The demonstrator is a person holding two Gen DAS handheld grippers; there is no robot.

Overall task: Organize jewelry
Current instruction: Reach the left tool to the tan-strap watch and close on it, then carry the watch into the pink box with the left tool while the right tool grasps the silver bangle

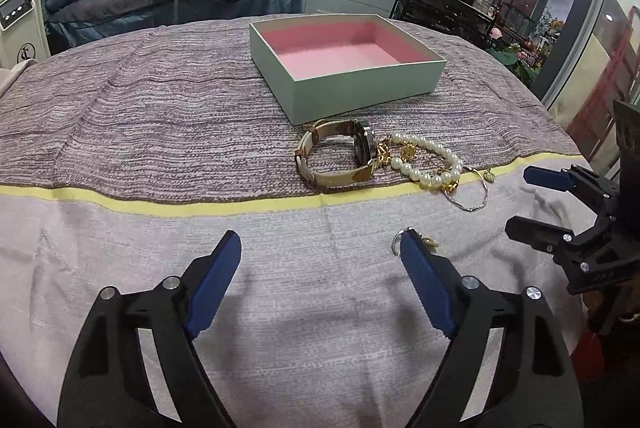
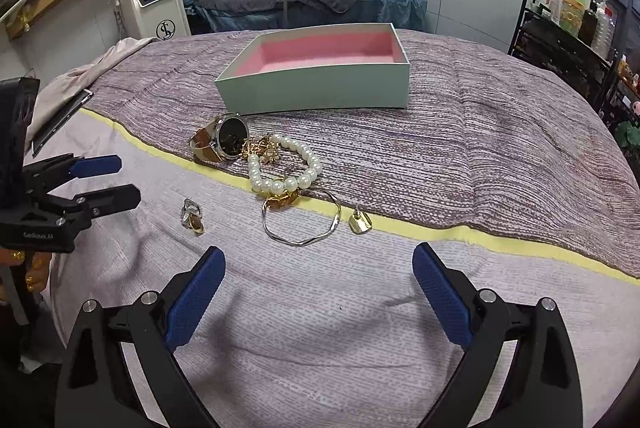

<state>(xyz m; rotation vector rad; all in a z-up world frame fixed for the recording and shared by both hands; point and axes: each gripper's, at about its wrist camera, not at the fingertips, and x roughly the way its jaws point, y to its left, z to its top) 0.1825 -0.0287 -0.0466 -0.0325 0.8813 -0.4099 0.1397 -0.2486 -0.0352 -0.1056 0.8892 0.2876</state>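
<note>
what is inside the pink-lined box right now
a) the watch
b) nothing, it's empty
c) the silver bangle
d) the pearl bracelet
b: the pink-lined box shows only bare pink lining in both wrist views, while the watch, pearl bracelet and silver bangle all lie on the cloth in front of it.

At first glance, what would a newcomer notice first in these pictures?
The open box with its pink lining stands out at the far middle of the cloth, with nothing visible inside. In front of it lies a small heap: a watch, a pearl bracelet and gold chains. Nearer, both open grippers, left and right, hold nothing.
</note>
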